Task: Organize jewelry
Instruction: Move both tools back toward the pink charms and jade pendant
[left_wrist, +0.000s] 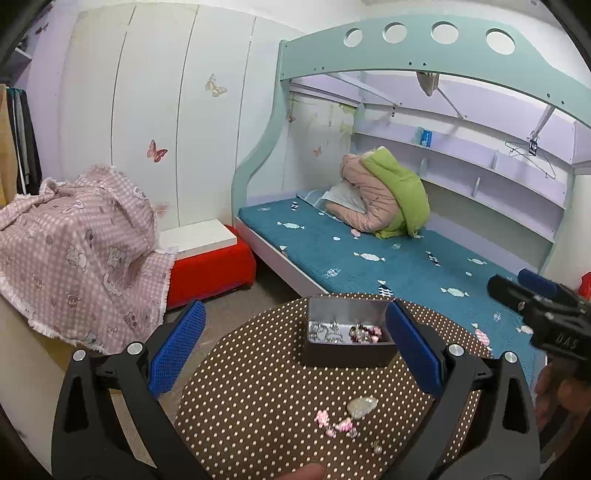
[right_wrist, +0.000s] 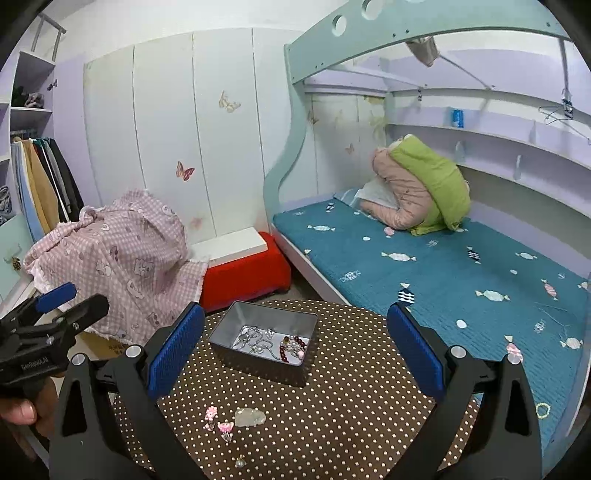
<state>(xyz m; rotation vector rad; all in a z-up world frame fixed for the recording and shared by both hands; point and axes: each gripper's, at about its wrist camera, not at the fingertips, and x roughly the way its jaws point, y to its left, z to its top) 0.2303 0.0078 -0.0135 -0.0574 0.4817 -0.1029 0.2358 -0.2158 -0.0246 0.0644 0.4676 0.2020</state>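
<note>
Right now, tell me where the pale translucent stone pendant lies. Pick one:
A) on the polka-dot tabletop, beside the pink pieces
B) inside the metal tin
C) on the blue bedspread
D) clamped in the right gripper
A: the pale stone pendant lies on the polka-dot tabletop next to the pink pieces, short of the metal tin, and both grippers are open and empty.

Kid's bedroom setup here: a mint green bunk bed (right_wrist: 295, 122) with a teal candy-print mattress (right_wrist: 443, 273), pink and green jackets (right_wrist: 417, 192) heaped at the far end. Red ottoman (right_wrist: 243, 280) just beside the bed, pink checked blanket (right_wrist: 122, 258) draped next to it, butterfly stickers (right_wrist: 184, 170) on the white wardrobe (right_wrist: 166, 129)
</note>
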